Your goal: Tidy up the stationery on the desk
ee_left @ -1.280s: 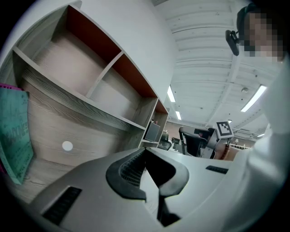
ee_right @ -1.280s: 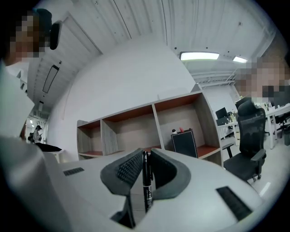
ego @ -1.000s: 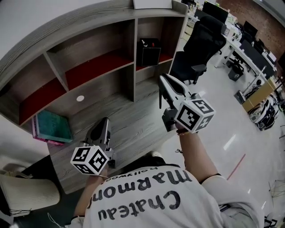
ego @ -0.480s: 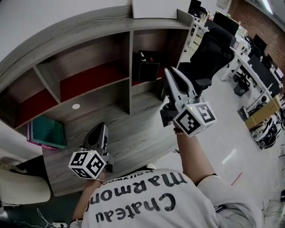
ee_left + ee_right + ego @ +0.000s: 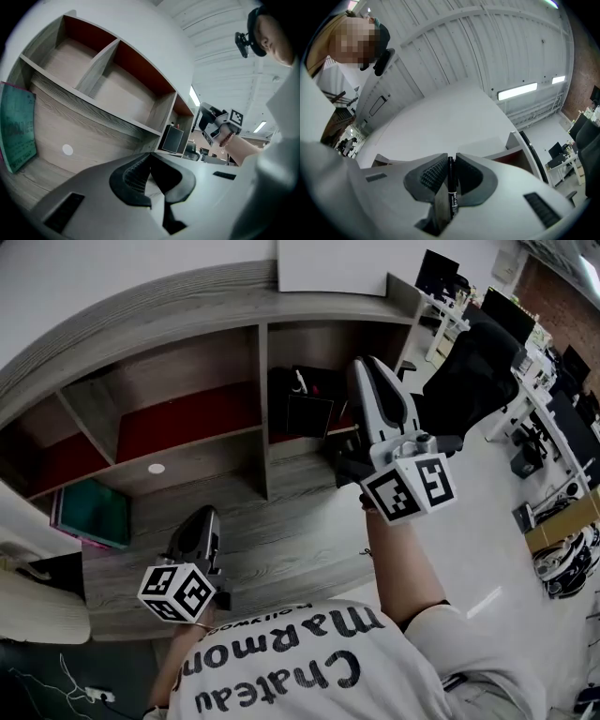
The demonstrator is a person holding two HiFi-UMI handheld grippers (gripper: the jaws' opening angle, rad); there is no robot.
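My right gripper (image 5: 451, 161) is shut on a black marker pen (image 5: 451, 190), which stands lengthwise between the pads. In the head view this right gripper (image 5: 367, 369) is raised and points up, in front of the shelf's right compartment. A black pen holder box (image 5: 307, 411) stands in that compartment, just left of the gripper, with something white sticking out of it. The same box (image 5: 173, 139) appears in the left gripper view. My left gripper (image 5: 206, 517) hangs low over the grey wooden desk (image 5: 281, 512). Its jaws (image 5: 150, 157) are shut with nothing between them.
A teal book (image 5: 91, 512) leans at the desk's left end, also visible as a teal book (image 5: 17, 131) in the left gripper view. A small white disc (image 5: 156, 468) lies on the desk. Shelf dividers stand behind. Black office chairs (image 5: 469, 371) and other desks are at the right.
My right gripper has risen and tilted upward with the pen, nearer the right shelf compartment. The left gripper has stayed low over the desk.
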